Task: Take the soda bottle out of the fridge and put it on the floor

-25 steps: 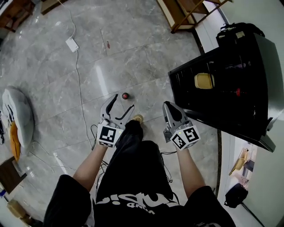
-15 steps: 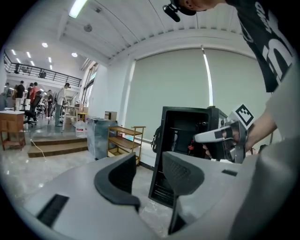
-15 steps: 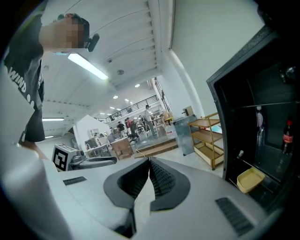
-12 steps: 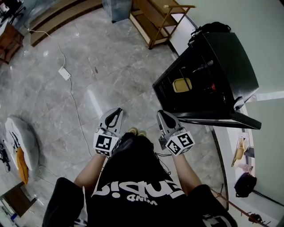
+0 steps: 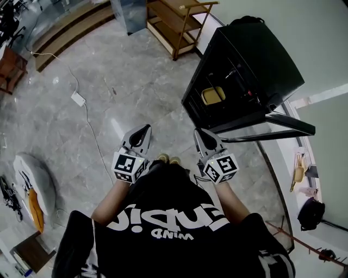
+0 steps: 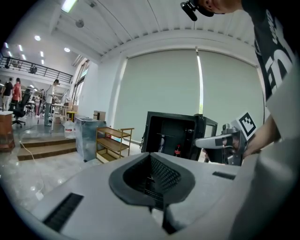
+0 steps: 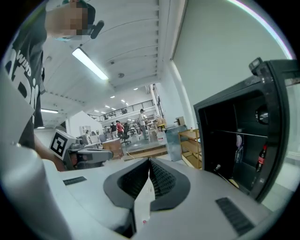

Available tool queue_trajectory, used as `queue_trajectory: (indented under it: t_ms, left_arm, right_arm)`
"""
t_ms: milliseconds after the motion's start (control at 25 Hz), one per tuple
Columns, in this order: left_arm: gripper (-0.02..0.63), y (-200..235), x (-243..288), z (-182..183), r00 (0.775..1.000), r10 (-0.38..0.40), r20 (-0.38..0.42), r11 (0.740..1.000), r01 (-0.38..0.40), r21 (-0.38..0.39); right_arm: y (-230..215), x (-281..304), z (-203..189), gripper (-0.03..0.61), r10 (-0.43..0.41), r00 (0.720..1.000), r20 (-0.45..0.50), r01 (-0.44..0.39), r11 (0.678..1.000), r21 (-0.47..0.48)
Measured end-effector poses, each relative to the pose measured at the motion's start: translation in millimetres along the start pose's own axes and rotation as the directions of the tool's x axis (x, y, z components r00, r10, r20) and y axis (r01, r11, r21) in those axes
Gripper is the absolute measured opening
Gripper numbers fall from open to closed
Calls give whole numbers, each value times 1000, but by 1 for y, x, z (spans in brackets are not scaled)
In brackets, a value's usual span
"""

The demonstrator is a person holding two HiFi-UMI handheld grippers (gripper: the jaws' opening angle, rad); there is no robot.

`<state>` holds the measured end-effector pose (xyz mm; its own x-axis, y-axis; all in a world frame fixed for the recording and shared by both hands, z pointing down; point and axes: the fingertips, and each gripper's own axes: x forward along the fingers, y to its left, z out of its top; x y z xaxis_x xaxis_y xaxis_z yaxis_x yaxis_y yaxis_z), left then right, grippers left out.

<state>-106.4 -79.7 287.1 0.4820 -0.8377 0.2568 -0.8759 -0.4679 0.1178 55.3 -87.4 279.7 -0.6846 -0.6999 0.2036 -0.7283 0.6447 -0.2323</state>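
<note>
The black fridge (image 5: 255, 59) stands open at the upper right of the head view, its door (image 5: 283, 126) swung out to the right. A dark soda bottle (image 6: 177, 150) with a red label stands inside on a shelf; the same soda bottle (image 7: 260, 159) shows in the right gripper view. My left gripper (image 5: 142, 132) is shut and empty, held in front of my body above the floor. My right gripper (image 5: 200, 133) hangs beside it, also shut and empty, a short way from the fridge's opening. Neither touches the fridge.
A yellow object (image 5: 213, 95) lies low inside the fridge. A wooden shelf rack (image 5: 176, 21) and a metal bin (image 5: 128, 13) stand behind. A white adapter (image 5: 78, 99) with its cable lies on the grey tiles, and a white heap (image 5: 32, 184) at the left.
The left gripper's jaws have gone from open to shut. The head view has risen and swung toward the fridge. The small red-topped thing by the left jaws has gone out of sight.
</note>
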Motion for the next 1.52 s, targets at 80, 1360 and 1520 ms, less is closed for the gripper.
queue_trajectory:
  t_ms: [80, 1360, 1520]
  left_arm:
    - [8, -11, 0, 6, 1000, -7, 4, 1000, 7, 9]
    - [8, -16, 6, 11, 994, 84, 66, 996, -83, -12]
    - [8, -11, 5, 11, 993, 98, 67, 995, -96, -27]
  right_arm:
    - [-2, -13, 2, 25, -31, 1000, 4, 31, 999, -8]
    - [-10, -13, 0, 25, -148, 987, 70, 150, 988, -28]
    - [-10, -10, 3, 25, -149, 986, 71, 151, 988, -23]
